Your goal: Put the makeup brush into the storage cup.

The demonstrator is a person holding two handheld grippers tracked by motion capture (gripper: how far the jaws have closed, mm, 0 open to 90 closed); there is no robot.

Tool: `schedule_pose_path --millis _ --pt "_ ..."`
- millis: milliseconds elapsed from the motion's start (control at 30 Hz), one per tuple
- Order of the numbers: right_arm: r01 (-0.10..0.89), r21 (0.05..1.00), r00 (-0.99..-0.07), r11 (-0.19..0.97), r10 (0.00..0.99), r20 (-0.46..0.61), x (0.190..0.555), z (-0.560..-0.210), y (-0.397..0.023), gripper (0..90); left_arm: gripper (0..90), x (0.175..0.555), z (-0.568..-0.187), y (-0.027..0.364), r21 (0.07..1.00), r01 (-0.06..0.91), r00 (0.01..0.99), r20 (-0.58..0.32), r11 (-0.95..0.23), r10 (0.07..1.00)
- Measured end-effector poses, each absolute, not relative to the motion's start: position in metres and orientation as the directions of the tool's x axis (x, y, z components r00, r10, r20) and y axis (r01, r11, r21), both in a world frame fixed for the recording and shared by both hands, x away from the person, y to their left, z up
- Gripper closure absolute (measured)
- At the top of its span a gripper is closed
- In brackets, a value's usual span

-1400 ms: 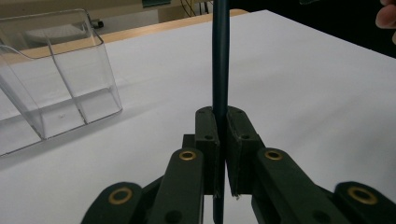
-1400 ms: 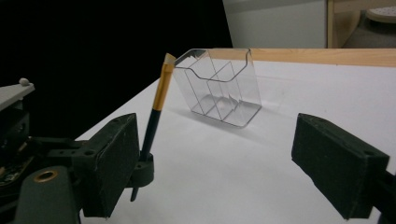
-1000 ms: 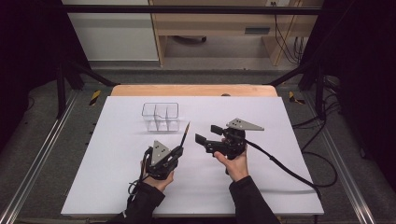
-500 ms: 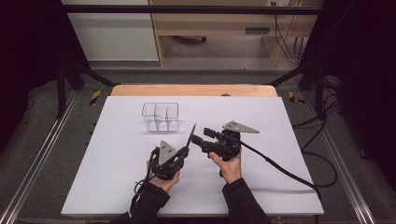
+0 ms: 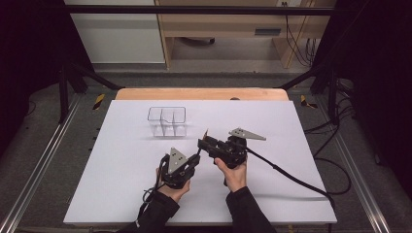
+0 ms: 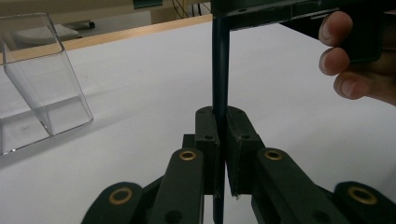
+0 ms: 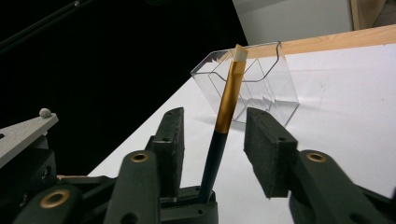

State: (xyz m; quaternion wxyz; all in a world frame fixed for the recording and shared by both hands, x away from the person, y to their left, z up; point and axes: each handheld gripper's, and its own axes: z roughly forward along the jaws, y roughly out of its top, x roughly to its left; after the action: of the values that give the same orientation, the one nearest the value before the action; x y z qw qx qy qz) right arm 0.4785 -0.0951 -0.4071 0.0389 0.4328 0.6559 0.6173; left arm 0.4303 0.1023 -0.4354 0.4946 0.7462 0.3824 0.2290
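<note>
The left gripper [image 5: 194, 158] clamps its jaws tight on the dark handle of a paintbrush [image 6: 220, 74] — in the left gripper view the handle rises straight up from between the pressed pads [image 6: 208, 140]. The brush has a gold ferrule and a pale, flat tip, seen in the right gripper view [image 7: 227, 100] where it stands up from the left gripper's jaws below.

The right gripper [image 7: 215, 135] reaches in from the other side, its jaws straddling the brush at the lower end of the ferrule; they have just been closing, yet a gap shows on either side of the shaft and neither pad [image 7: 264, 140] touches it. In the high view the two grippers meet nose to nose over the middle of the white table [image 5: 291, 126], the right gripper [image 5: 206, 144] lying level and pointing toward the left one.

A clear plastic organizer with divided compartments [image 5: 167, 120] stands on the table just beyond the grippers, apart from both. A hand [image 6: 355, 60] wraps the right gripper's handle — fingertips show in the left gripper view.
</note>
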Motion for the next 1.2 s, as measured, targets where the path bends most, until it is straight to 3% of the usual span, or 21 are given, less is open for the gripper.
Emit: schedule_pose_path --millis 167,533,967,1200 --pt "0.531 0.832 -0.613 -0.159 0.606 0.507 0.4790 -0.4087 -0.0935 70.1 83.5 0.4298 -0.4352 0.1027 0.914 0.347 0.598 -0.043 -0.210 0.800" --pt "0.545 0.817 -0.596 -0.188 0.599 0.535 0.4797 -0.4104 -0.0919 80.0 83.5 0.4288 -0.4344 0.1027 0.914 0.359 0.589 -0.065 -0.189 0.806" --pt "0.541 0.817 -0.599 -0.198 0.591 0.540 0.4782 -0.4110 -0.0911 83.6 82.5 0.4294 -0.4337 0.1037 0.912 0.364 0.590 -0.067 -0.191 0.804" --pt "0.522 0.837 -0.618 -0.164 0.603 0.504 0.4779 -0.4117 -0.0918 83.7 57.5 0.4332 -0.4275 0.1068 0.906 0.367 0.593 -0.052 -0.212 0.804"
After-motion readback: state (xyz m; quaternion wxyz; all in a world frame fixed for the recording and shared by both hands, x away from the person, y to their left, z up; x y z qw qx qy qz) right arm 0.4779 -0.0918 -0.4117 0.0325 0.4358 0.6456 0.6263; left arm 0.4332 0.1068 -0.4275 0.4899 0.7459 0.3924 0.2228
